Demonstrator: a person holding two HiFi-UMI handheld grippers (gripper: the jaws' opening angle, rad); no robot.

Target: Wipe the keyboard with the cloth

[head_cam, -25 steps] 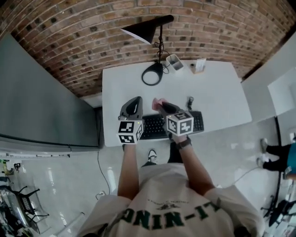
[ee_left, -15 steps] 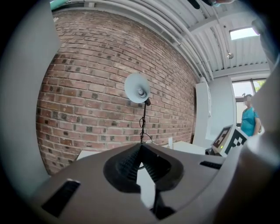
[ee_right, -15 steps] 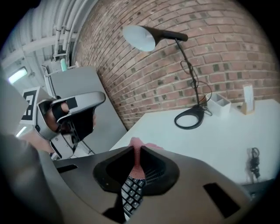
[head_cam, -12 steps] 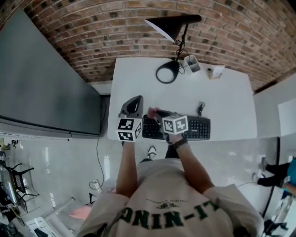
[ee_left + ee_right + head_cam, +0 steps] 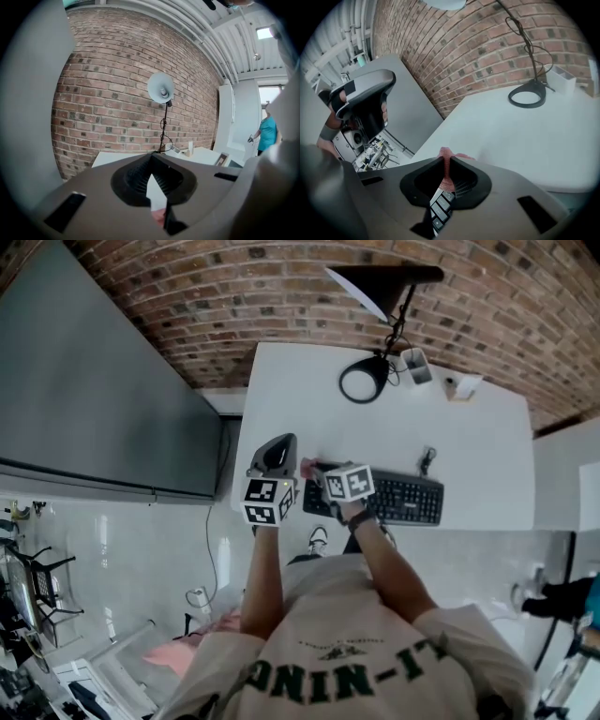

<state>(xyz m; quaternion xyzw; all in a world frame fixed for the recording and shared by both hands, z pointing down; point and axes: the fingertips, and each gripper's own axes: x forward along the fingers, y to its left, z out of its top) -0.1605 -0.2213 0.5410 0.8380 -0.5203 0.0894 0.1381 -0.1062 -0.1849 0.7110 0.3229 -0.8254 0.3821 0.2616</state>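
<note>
The keyboard (image 5: 401, 499) lies near the front edge of the white worktop (image 5: 309, 390), its long axis running left to right along that edge. A pink cloth (image 5: 447, 162) sits at the keyboard's left end, pinched in the right hand-held gripper (image 5: 317, 471), whose jaws are clamped on it with dark keys showing just beneath. From this hand-held gripper nearly the whole keyboard stretches away to the person's right, so a wiping stroke would likely run rightward along the rows.

The left hand-held gripper (image 5: 280, 441) hovers just beside the keyboard's left end, off the keys. Its jaws meet at the tips with nothing held. It is near enough to steady the keyboard if the keyboard slides.

Farther back stands a black desk lamp (image 5: 364, 381), against a brick wall (image 5: 234, 296).
</note>
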